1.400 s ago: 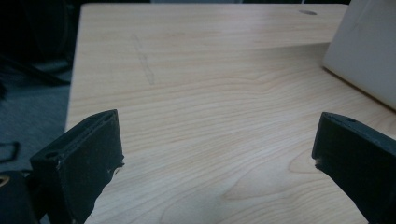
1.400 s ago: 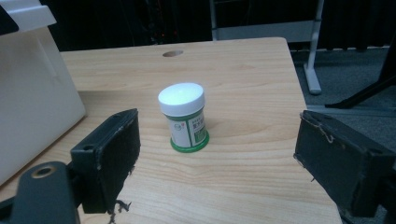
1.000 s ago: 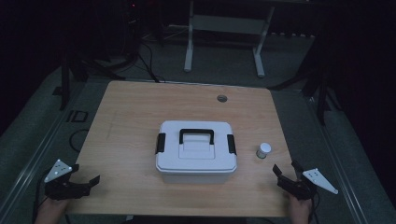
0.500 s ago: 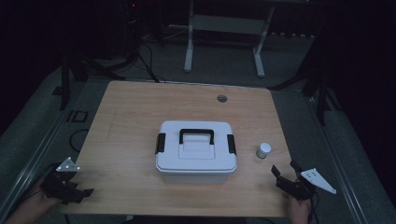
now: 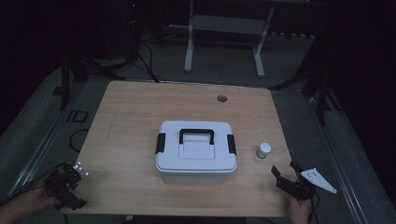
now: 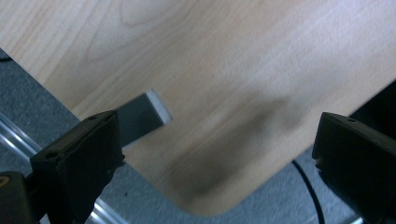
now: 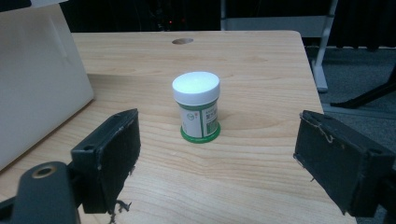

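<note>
The small white-capped jar stands upright on the counter, just right of the white box with the black handle. The right tool sits near the counter's front right corner, jaws spread wide and empty, aimed at the jar but apart from it. The left tool hangs released over the front left corner, gripping nothing.

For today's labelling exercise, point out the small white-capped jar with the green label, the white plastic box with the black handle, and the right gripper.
small white-capped jar [image 7: 196, 88]: right gripper view, cap.
white plastic box [image 5: 196, 149]: high view, lid.
right gripper [image 5: 287, 171]: high view, between fingertips.
</note>
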### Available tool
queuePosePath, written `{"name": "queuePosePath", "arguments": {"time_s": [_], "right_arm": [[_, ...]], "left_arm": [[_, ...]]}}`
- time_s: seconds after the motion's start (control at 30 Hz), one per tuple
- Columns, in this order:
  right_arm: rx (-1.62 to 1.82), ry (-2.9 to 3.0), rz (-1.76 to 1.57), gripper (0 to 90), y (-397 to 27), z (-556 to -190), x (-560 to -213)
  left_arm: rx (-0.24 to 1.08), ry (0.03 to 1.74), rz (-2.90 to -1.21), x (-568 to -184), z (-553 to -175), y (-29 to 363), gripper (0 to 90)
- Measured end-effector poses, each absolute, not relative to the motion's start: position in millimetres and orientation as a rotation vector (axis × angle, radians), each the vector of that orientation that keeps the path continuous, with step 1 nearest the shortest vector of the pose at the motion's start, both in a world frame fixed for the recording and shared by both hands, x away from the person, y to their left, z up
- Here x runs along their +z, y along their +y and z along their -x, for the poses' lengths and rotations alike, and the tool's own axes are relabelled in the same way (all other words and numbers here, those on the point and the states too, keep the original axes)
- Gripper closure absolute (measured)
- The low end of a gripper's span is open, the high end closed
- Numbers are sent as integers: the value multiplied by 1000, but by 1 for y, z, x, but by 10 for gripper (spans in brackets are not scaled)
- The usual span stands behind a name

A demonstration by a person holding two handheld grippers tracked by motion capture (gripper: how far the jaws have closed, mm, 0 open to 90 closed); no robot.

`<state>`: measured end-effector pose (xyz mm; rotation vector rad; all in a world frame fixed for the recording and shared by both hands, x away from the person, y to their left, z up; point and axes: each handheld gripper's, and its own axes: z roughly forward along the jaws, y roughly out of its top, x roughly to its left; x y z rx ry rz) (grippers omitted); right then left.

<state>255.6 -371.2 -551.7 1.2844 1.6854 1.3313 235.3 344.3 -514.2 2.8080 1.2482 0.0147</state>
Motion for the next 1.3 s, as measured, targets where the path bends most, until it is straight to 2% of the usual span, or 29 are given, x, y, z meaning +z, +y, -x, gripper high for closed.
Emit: {"name": "queuePosePath", "arguments": {"time_s": [0.17, 0.43, 1.3], "right_arm": [[1325, 1690, -1285, 135, -371, -256, -552], [1297, 1722, -1285, 117, -369, -257, -552], [1332, 1779, -1234, 116, -368, -254, -550]], "left_arm": [[-47, 1208, -2819, -510, -235, 344, 15], [-63, 1193, -2838, -500, -238, 342, 16], [32, 955, -2889, -433, -270, 287, 17]]}}
